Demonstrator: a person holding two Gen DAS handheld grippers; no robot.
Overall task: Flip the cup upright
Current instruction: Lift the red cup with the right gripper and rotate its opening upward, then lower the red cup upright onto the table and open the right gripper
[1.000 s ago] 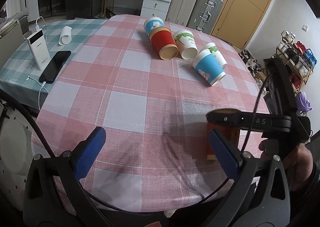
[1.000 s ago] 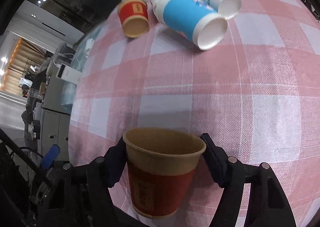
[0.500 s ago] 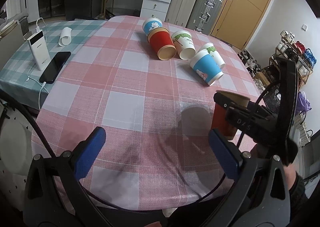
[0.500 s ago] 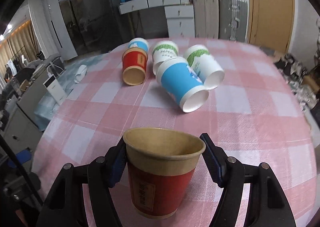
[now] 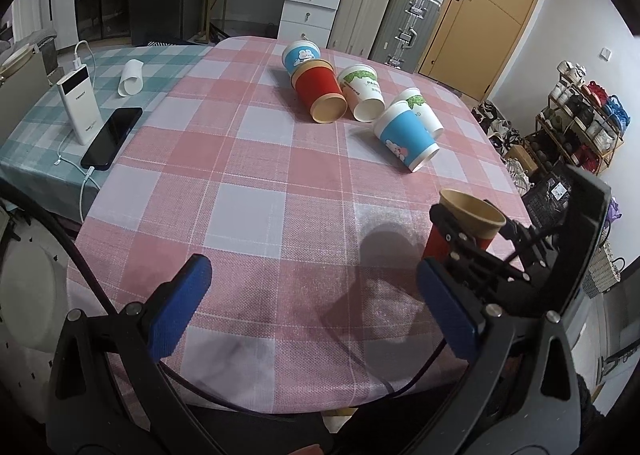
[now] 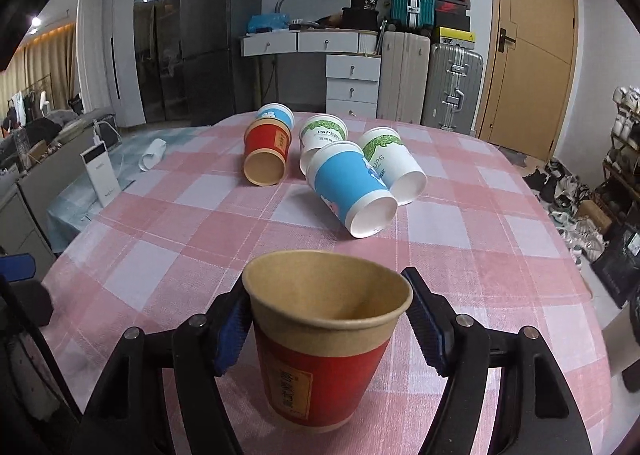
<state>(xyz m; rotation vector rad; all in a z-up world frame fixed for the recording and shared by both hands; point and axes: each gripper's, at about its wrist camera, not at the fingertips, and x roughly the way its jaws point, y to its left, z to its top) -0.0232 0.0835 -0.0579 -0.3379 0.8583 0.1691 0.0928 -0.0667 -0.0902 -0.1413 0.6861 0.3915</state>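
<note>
Red cup [image 6: 320, 339] upright, pinched by right gripper [image 6: 328, 319] near table [image 5: 248, 159] edge; five cups [image 5: 406, 139] lying; left gripper [image 5: 316, 307] wide, empty; phone [image 5: 112, 137] only in left view.

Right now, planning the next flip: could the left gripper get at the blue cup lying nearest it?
Probably yes. The left gripper is open and empty, and bare tablecloth lies between it and the blue cup. The right gripper, holding the red cup, sits off to the side.

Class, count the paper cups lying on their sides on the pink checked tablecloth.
5, clustered at the far end: red paper cup, blue cartoon cup behind it, two green-leaf cups, blue-banded cup nearest. Others may be hidden.
</note>
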